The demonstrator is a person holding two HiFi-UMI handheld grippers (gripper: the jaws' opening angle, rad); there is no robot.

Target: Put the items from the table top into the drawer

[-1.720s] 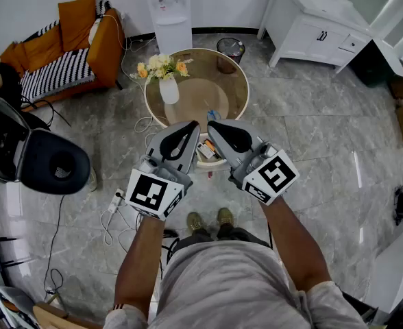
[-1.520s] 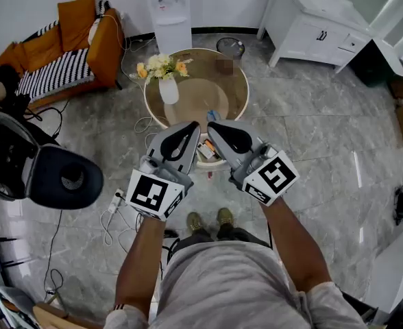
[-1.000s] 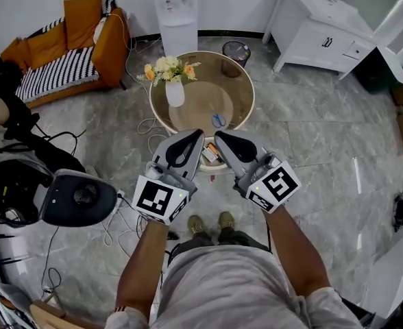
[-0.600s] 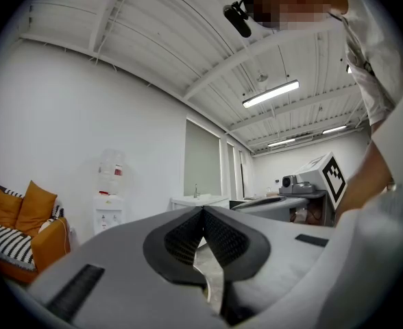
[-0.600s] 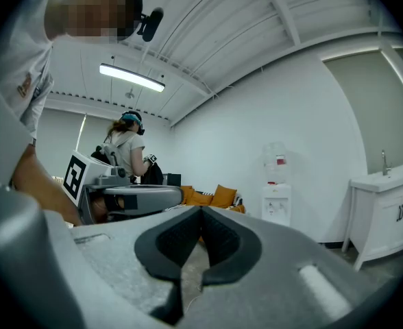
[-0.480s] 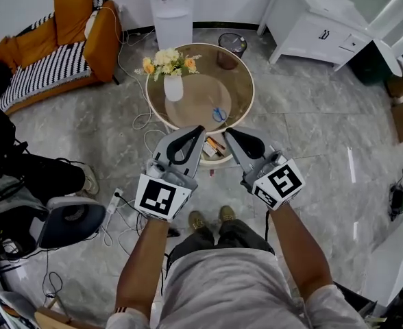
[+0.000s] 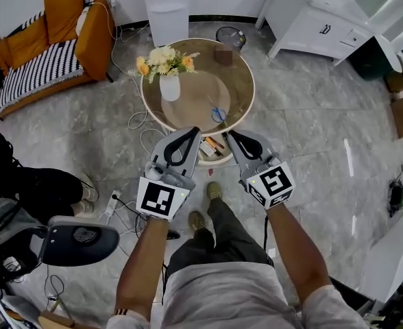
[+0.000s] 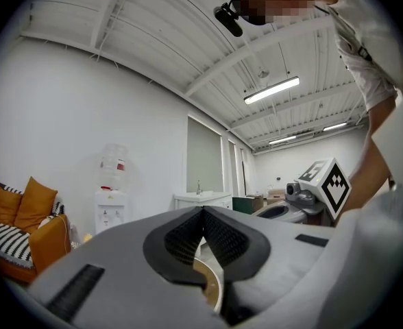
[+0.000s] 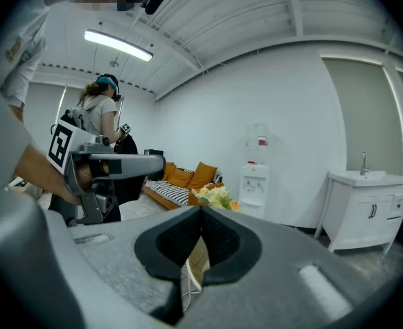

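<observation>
**A:** Either gripper carrying anything?

**B:** No. The left gripper [image 7: 190, 131] and the right gripper [image 7: 233, 135] each have their jaws pressed together on nothing. The open drawer [image 7: 212, 149] sits just past the tips, between them. The scissors [image 7: 217, 113] lie farther beyond on the table [image 7: 236, 81], nearer the right tips.

**A:** What might go wrong?

**B:** I'd guess closed jaws reaching in could shove the scissors across the top. An arm could also clip the vase [image 7: 169, 86] beyond the left tips.

**A:** Anything unclear?

**B:** The grippers cover part of the drawer's contents, and a small brown item [image 7: 223, 55] at the far rim is too blurred to name
</observation>
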